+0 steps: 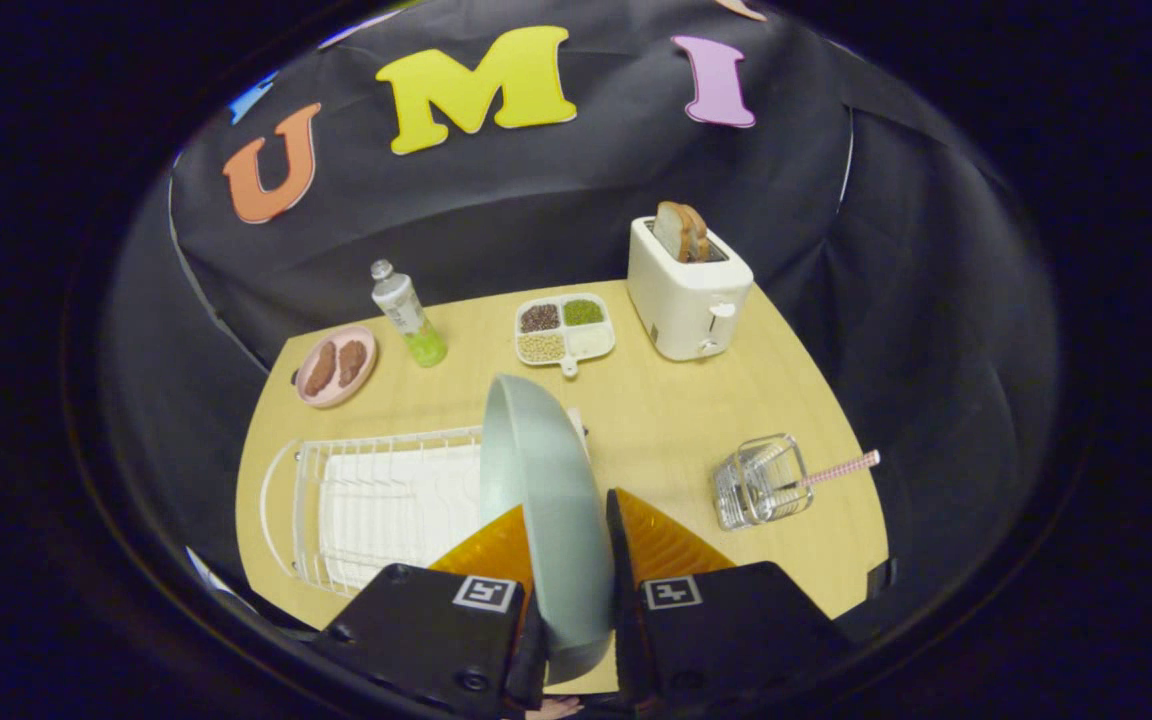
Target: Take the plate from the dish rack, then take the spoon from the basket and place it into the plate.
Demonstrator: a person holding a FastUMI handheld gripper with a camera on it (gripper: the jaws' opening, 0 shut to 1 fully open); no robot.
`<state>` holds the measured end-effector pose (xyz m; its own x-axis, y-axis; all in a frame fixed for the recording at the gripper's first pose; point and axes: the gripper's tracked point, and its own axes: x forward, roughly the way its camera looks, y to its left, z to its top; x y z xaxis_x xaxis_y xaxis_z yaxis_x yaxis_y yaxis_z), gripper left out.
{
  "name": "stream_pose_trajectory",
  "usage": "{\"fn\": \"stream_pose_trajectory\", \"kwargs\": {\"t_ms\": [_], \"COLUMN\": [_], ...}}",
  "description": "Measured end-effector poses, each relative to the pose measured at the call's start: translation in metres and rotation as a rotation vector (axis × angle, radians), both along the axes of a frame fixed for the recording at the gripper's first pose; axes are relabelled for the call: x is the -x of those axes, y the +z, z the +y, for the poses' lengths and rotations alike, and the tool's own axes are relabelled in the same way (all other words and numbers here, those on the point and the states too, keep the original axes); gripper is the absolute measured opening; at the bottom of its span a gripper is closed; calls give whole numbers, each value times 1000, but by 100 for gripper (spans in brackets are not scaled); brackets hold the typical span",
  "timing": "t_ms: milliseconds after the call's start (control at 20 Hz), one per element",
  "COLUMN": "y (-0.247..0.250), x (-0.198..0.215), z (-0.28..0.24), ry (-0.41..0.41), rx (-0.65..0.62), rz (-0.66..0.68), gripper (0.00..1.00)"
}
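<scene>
A grey-green plate stands on edge between my two orange fingers, and my gripper is shut on its rim. The plate is lifted above the table, just to the right of the white wire dish rack, whose slots hold nothing. To the right, beyond the fingers, a small wire basket stands on the table. A spoon with a pink checked handle sticks out of the basket to the right.
On the wooden table behind the plate sit a white toaster with bread slices, a divided tray of beans, a bottle with green liquid and a pink dish with brown food.
</scene>
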<state>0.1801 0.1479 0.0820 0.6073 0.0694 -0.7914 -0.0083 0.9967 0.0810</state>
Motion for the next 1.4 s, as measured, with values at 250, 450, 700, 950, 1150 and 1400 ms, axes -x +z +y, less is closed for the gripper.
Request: {"fn": "stream_pose_trajectory", "kwargs": {"t_ms": [250,450,700,950,1150,1400], "y": [-43,-97,-154,-187,-199,-207], "x": [74,126,170,177,170,167], "z": [-10,-9,11,23,33,40], "ry": [39,47,55,29,19,16], "rx": [-119,-245,-424,-481,-506,-576], "rz": [20,84,207,262,284,311], "gripper": [33,33,33,32,33,43]}}
